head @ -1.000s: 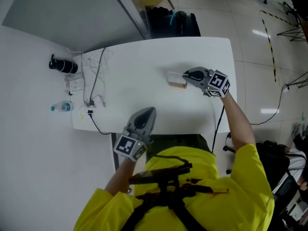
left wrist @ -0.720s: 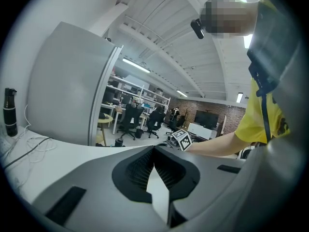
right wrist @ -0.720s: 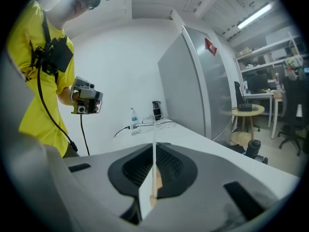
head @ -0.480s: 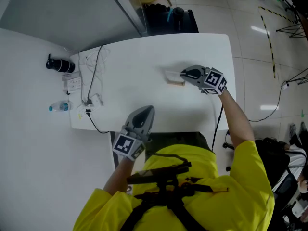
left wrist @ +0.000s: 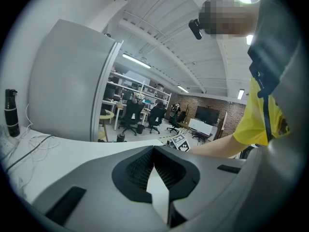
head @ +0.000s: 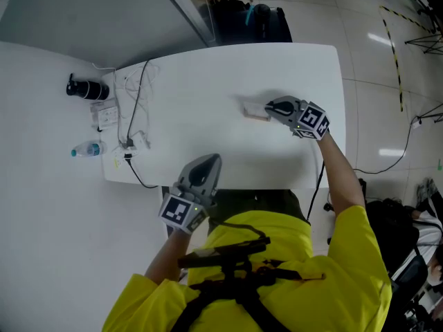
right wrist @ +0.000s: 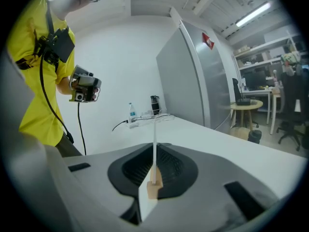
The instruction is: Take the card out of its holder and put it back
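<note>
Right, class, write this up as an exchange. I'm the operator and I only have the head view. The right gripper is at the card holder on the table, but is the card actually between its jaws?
Observer: Yes. The right gripper view shows the right gripper shut on the card, which stands upright and edge-on between the jaws.
Operator: And the holder itself?
Observer: The holder is a small wooden block just under the jaws, and the card's bottom edge appears to sit in it.
Operator: Is the left gripper carrying anything?
Observer: No. The left gripper view shows the left gripper shut, with nothing between its jaws.
</note>
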Action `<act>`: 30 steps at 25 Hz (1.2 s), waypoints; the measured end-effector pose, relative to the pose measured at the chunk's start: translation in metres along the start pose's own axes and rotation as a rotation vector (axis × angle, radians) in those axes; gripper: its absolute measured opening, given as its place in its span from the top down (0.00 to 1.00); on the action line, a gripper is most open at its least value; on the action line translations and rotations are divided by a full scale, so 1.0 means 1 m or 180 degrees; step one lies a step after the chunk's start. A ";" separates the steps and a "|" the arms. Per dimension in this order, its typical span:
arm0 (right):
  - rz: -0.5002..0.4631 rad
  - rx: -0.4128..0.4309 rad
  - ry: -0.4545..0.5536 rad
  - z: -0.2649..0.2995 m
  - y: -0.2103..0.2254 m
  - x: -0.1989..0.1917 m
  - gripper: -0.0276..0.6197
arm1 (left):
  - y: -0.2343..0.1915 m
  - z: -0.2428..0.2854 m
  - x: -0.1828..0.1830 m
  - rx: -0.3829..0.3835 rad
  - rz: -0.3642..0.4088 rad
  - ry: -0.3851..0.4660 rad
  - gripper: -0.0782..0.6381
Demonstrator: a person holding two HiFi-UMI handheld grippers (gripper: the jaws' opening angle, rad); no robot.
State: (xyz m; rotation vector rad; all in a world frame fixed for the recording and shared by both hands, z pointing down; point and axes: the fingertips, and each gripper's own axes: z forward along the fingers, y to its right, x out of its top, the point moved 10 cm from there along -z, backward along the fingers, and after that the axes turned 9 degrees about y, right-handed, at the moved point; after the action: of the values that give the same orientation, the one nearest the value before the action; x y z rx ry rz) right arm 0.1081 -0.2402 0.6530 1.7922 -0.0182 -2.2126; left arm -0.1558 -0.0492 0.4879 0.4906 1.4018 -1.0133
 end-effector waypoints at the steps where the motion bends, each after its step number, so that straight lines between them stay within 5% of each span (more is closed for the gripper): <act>1: 0.0016 -0.0040 0.0027 0.000 0.000 -0.002 0.92 | -0.001 0.000 0.000 0.0001 -0.0002 -0.0008 0.88; 4: 0.0015 -0.0147 0.0084 -0.003 -0.001 0.001 0.77 | -0.004 0.002 -0.002 0.0001 -0.0009 0.0003 0.88; 10: 0.0153 -0.0443 0.0589 -0.040 -0.013 0.053 0.77 | -0.003 0.004 0.011 -0.0015 -0.0003 0.0027 0.88; 18: 0.0026 -0.1082 0.1490 -0.110 -0.074 0.199 0.77 | -0.014 0.021 0.075 -0.0114 -0.0054 0.0401 0.88; 24: -0.0008 -0.1836 0.1818 -0.146 -0.146 0.250 0.77 | -0.010 0.014 0.116 -0.0262 0.0073 0.0561 0.88; 30: 0.0135 -0.2473 0.2004 -0.162 -0.199 0.256 0.95 | -0.007 0.006 0.137 -0.0387 0.0152 0.0658 0.88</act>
State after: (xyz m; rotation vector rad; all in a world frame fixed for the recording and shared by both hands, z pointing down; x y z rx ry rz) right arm 0.1740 -0.0813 0.3339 1.8495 0.7983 -1.2419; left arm -0.1766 -0.0976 0.3607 0.5479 1.6174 -0.8514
